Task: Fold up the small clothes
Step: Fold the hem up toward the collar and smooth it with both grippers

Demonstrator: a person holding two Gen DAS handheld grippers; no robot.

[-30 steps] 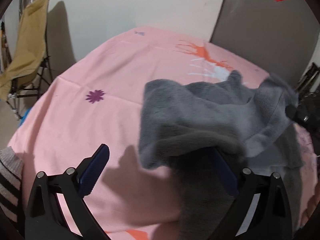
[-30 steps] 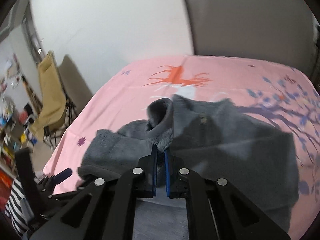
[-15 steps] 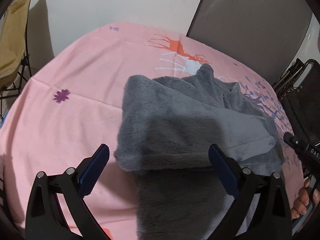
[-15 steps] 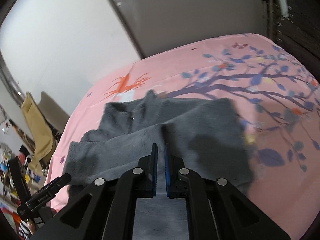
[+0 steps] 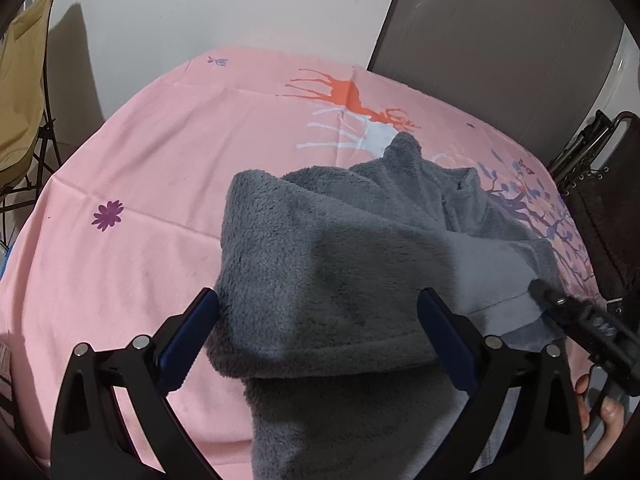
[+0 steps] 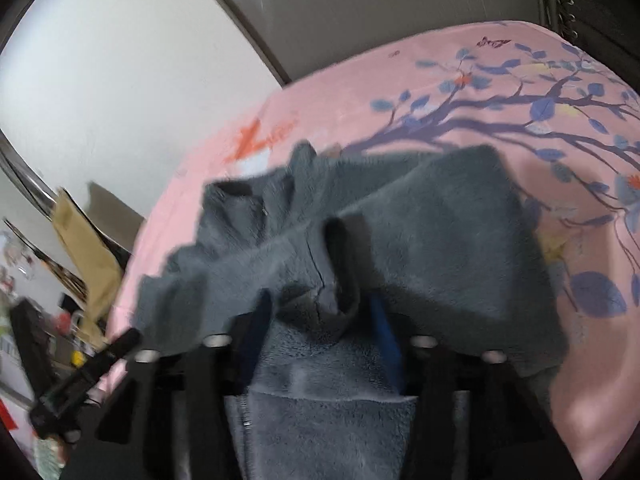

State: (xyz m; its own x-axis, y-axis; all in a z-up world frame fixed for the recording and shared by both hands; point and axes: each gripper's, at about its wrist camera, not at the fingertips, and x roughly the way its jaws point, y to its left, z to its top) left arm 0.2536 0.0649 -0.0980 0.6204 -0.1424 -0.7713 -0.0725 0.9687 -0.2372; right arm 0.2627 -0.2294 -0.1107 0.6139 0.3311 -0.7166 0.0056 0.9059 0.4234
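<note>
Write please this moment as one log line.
step: fold | item: grey fleece garment folded over on pink printed sheet | left gripper: open, over fold | right gripper: open, blurred

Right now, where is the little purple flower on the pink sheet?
In the left wrist view, the purple flower is printed on the pink sheet, left of the grey fleece.

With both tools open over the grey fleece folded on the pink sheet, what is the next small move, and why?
Probably back both tools off toward the near edge. The left tool and right tool stand open, gripping nothing, with the folded-over layer of the grey fleece draped between their fingers on the pink sheet. Withdrawing low and straight should avoid dragging that layer before the next fold.
</note>
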